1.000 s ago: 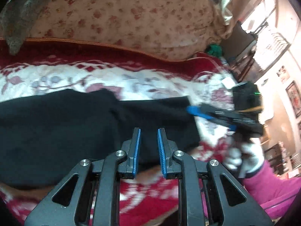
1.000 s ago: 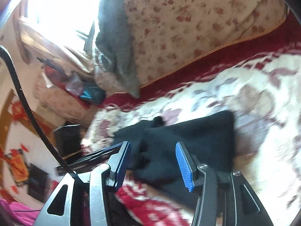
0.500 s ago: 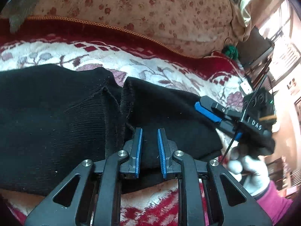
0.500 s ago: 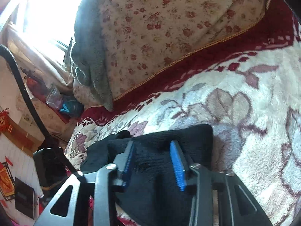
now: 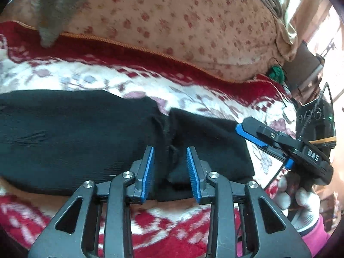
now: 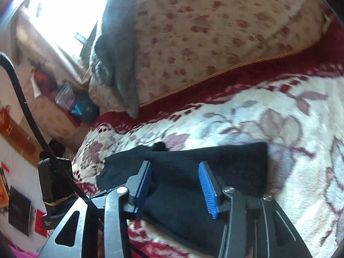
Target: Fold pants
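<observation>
Opening at this moment, the jaws of the left gripper are seen nearest the lens in the left wrist view, w/ a bunched ridge of the black pants showing in the gap betw. the blue pads; no pinch of cloth can be made out, and whether the pads touch it can't be told. Likewise, the right gripper is caught w/ jaws opening, its pads apart over the pants' folded end; nothing is seen gripped. The pants are laid flat across the red-and-cream floral blanket, stretched left to right, w/ one end folded over near the right gripper. At the right edge of the left wrist view, the right gripper is held by a white-gloved hand w/ a pink sleeve. Further back, a floral quilt is piled along the blanket's red border, and a grey cloth is draped over it.
</observation>
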The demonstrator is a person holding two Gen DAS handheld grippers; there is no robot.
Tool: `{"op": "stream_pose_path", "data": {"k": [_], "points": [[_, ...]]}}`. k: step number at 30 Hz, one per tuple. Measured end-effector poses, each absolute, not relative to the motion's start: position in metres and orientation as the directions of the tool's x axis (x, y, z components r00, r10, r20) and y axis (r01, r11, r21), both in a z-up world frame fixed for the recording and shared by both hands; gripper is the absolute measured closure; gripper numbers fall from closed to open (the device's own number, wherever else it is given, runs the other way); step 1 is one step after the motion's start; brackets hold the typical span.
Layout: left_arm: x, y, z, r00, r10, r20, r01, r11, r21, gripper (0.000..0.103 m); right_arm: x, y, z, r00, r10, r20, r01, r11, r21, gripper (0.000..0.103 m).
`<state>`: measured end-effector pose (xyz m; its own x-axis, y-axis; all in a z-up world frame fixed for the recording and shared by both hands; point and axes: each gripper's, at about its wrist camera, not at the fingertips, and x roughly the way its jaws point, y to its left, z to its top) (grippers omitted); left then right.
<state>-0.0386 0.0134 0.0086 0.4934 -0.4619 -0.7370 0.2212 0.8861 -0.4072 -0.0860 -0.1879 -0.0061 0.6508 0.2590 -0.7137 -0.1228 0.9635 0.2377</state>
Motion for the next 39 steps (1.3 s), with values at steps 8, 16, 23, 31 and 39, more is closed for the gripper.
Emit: {"op": "stream_pose_path", "data": {"k": [8, 16, 23, 31, 39], "points": [[-0.045, 0.074, 0.012, 0.561, -0.227, -0.796, 0.023, 0.966, -0.259, 0.074, -0.062, -0.134, -0.020, 0.584, 0.298, -0.755, -0.216, 0.954, 0.210, 0.054], [-0.062, 0.132, 0.001, 0.570, -0.076, -0.818, -0.139, 0.972, -0.187, 0.074, -0.027, -0.071, -0.052, 0.481, 0.335, -0.810, -0.312, 0.929, 0.199, 0.042], [-0.072, 0.165, -0.002, 0.573, -0.017, -0.820, -0.211, 0.963, -0.167, 0.074, 0.008, -0.017, -0.082, 0.402, 0.360, -0.842, -0.385, 0.901, 0.202, 0.039], [-0.083, 0.205, -0.013, 0.576, -0.109, -0.810, -0.279, 0.905, -0.320, 0.061, 0.046, 0.038, -0.117, 0.310, 0.347, -0.885, -0.466, 0.867, 0.177, 0.030], [-0.074, 0.226, -0.025, 0.575, -0.180, -0.798, -0.335, 0.838, -0.430, 0.051, 0.086, 0.095, -0.160, 0.241, 0.226, -0.944, -0.619, 0.785, 0.029, 0.028]]}}
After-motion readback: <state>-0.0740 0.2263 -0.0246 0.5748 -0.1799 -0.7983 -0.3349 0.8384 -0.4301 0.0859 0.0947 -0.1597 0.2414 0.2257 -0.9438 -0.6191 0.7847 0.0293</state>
